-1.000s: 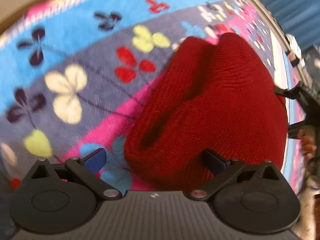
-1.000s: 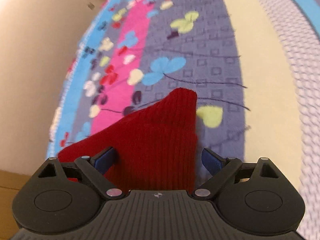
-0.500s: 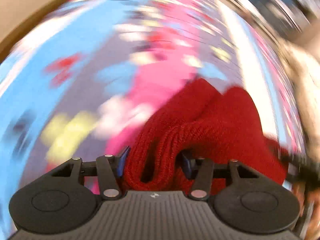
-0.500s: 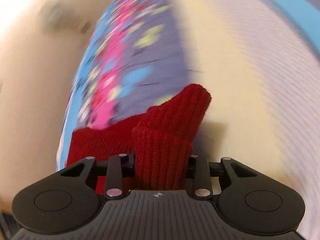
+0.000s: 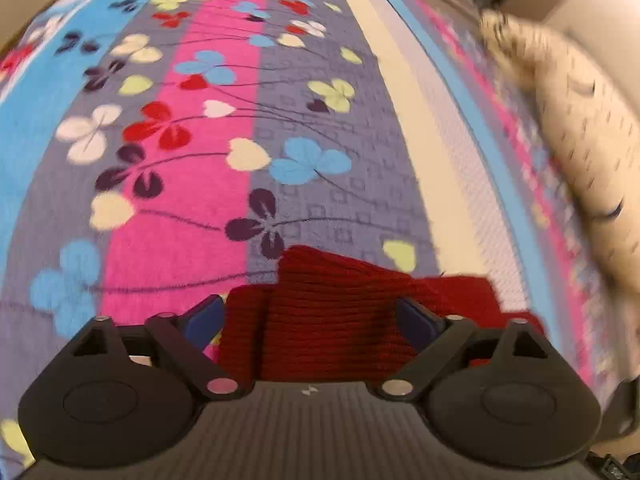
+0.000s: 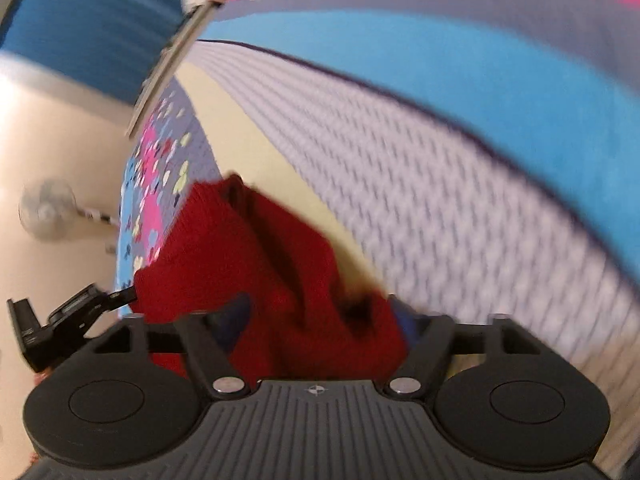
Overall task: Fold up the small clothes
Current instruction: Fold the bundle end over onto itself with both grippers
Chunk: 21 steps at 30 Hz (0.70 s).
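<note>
A cream fuzzy cushion (image 5: 568, 120) is lying along the right edge of the flowered blanket (image 5: 224, 152) in the left wrist view, well apart from the red knit hat (image 5: 328, 320), and nothing is standing between it and the hat. Across the blanket, pink, grey and blue stripes are running away from the camera, with a cream band and a pale dotted band to the right.

The right wrist view is showing what the other is missing: a white fan (image 6: 46, 210) against a pale wall, a blue wall or curtain at upper left, and the left gripper (image 6: 120, 298) reaching the hat's left edge. It is blurred, so the blanket (image 6: 440, 200) is smearing into stripes.

The hat is lying on the blanket in thick ribbed layers, bunched and creased in the right wrist view (image 6: 260, 272), its far corner sitting on the grey stripe near the cream band.

The left gripper (image 5: 316, 316) is standing wide, its blue pads on either side of the hat's near edge without pinching it. The right gripper (image 6: 320, 320) is likewise spread, its fingers flanking the bunched fabric; whether they are pressing it I cannot tell
</note>
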Each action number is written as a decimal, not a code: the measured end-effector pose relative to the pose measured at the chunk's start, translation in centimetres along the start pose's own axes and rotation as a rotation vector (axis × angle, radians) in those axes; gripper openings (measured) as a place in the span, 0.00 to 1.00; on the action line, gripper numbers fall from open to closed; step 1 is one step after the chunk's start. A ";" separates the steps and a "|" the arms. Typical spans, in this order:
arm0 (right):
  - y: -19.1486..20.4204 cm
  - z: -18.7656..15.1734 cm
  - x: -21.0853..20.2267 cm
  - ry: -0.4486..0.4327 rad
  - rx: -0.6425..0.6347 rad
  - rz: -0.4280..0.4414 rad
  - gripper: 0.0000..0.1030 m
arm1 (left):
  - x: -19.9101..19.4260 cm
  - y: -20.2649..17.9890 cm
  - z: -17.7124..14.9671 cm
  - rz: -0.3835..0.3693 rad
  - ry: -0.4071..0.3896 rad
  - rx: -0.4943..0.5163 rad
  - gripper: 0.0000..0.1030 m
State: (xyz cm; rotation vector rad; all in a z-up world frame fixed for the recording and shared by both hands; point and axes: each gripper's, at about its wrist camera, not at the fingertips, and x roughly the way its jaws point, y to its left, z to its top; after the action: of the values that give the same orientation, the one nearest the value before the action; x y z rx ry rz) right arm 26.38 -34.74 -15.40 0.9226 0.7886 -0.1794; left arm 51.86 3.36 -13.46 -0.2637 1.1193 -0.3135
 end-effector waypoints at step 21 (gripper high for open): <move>9.7 4.8 13.6 0.137 -0.459 0.006 0.57 | 0.6 -0.2 -1.8 0.226 -0.075 0.038 0.48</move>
State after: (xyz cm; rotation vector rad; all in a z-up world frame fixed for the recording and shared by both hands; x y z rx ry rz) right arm 43.06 -30.06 -16.64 0.5058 0.9062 0.0711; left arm 50.40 2.88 -14.65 -0.1128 1.0569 -0.1231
